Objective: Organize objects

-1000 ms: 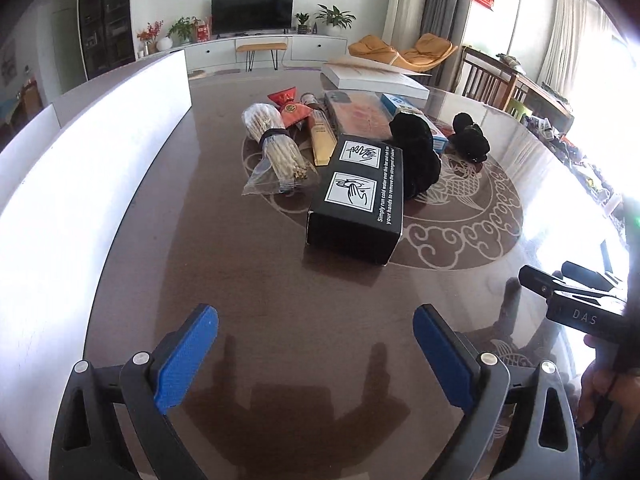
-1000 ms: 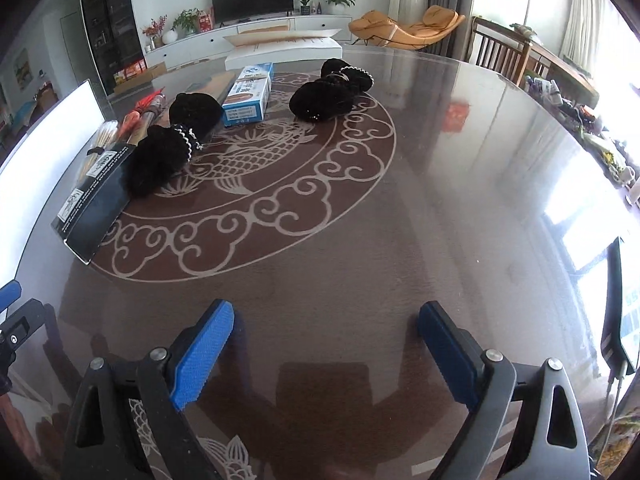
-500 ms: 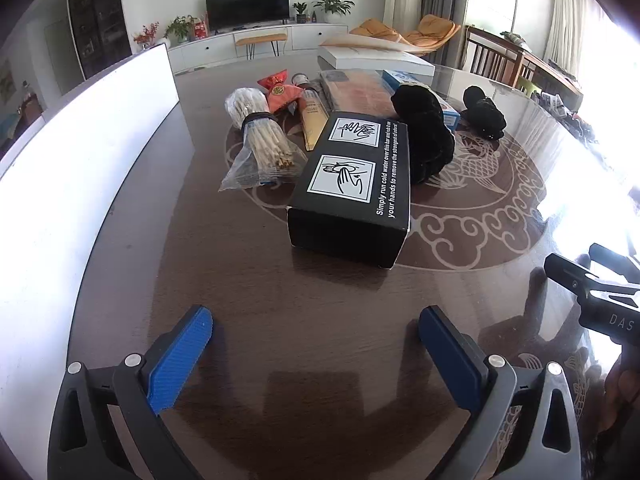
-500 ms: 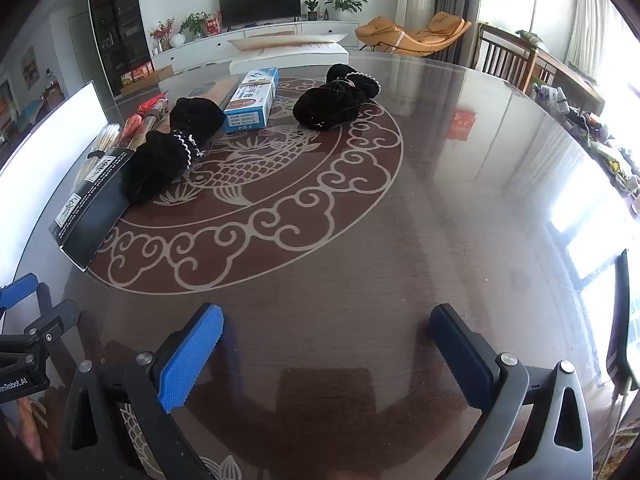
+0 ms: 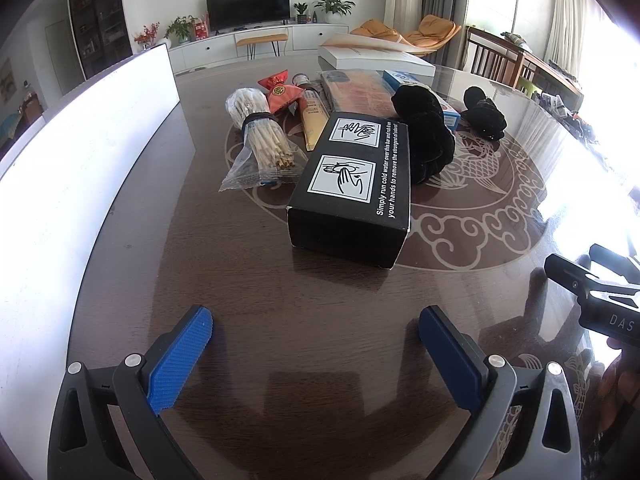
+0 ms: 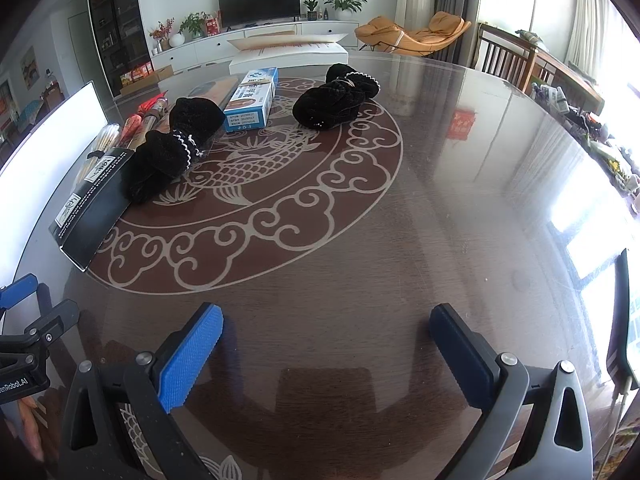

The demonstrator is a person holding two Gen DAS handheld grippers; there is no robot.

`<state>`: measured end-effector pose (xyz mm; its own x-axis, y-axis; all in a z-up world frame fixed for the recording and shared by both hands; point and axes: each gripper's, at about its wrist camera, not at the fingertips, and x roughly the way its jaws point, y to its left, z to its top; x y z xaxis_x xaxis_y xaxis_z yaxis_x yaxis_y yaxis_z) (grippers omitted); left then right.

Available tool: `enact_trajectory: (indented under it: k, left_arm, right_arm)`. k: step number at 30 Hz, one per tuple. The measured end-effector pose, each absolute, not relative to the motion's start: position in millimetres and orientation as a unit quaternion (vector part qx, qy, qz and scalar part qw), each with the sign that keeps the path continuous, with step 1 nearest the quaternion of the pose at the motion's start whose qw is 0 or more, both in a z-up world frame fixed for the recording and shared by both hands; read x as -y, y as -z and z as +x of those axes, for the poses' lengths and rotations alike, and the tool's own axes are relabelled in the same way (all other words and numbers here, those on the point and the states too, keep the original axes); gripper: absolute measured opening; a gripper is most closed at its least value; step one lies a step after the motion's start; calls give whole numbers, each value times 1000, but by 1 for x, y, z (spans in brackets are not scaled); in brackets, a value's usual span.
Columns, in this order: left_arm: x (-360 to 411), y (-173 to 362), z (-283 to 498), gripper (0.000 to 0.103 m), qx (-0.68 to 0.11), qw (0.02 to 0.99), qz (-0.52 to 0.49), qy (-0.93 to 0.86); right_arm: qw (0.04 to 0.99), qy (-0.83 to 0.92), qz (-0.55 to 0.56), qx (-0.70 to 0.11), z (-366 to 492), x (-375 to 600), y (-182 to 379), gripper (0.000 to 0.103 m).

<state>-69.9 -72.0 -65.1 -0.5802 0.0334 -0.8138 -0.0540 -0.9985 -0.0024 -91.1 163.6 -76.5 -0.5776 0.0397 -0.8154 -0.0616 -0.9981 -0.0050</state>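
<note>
A black box (image 5: 352, 188) with white hand pictures lies on the dark table (image 5: 240, 280), just ahead of my open left gripper (image 5: 316, 330), which holds nothing. Left of the box lies a clear bag of pale sticks (image 5: 262, 140), with a red packet (image 5: 282, 92) and a yellow tube (image 5: 312, 120) behind it. A black fabric bundle (image 5: 426, 136) rests against the box's right side. In the right wrist view my right gripper (image 6: 326, 324) stands open over bare table, well short of the black box (image 6: 92, 200), the nearer black bundle (image 6: 172, 152), a blue-white carton (image 6: 252, 100) and a second black bundle (image 6: 336, 98).
A tall white panel (image 5: 80, 168) runs along the table's left side. A flat white box (image 5: 376, 58) lies at the far end. The other gripper's body (image 5: 596, 296) shows at the right edge of the left wrist view. Chairs (image 6: 504, 60) stand beyond the table's far right.
The left view has drawn a little closer to the black box, which now looks larger. The right gripper's jaws have spread slightly wider. No object has moved.
</note>
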Motion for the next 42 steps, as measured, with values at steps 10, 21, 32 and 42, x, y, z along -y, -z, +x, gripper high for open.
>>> enact_trajectory:
  k: [10,21,32,42]
  left_arm:
    - [72,65,-70,103,-11,25,-457,-889]
    - [71,63,-68,103,-13,24,-456,-889]
    - [40,63,-93,103,-45,83,-457,-885]
    - [2,62,-122,103,-53,99,-454,-884]
  right_arm:
    - [29,-888,-459,-13,-91,-163,76,103]
    - [25,-889,-457,-14,-91,-163,77,103]
    - [24,-888,-458,-9,-91,-161,77,103]
    - [26,-889,-458,-11,-90,-162,77,103]
